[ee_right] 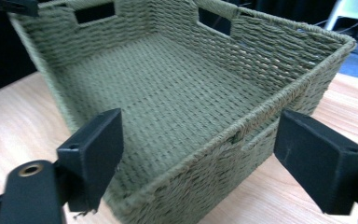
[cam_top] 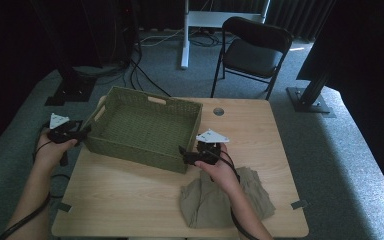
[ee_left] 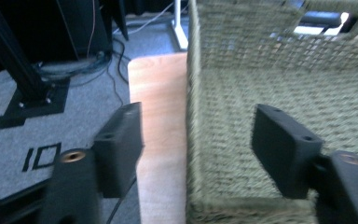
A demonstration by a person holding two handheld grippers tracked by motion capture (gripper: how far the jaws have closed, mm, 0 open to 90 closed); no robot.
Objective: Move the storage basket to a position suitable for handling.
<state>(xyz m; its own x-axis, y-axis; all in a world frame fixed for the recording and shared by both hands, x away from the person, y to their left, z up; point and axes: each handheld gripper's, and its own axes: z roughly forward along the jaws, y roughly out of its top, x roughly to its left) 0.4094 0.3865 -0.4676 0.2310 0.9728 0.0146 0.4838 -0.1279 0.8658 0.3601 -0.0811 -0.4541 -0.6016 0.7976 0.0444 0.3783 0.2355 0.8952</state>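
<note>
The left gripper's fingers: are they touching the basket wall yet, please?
Apart: in the left gripper view, the fingers straddle the basket wall, with gaps visible on both sides.

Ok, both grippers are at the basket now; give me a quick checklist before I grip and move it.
1. Left gripper straddles the basket wall, one of its fingers inside, one outside: ok.
2. Left gripper pressing on the wall: not ok, gaps remain.
3. Right gripper astride the near corner rim: ok, open.
4. Basket floor bare: ok.
5. Folded cloth clear of the basket: ok, it lies behind the right hand.
6. Table space around the basket: ok.
</note>
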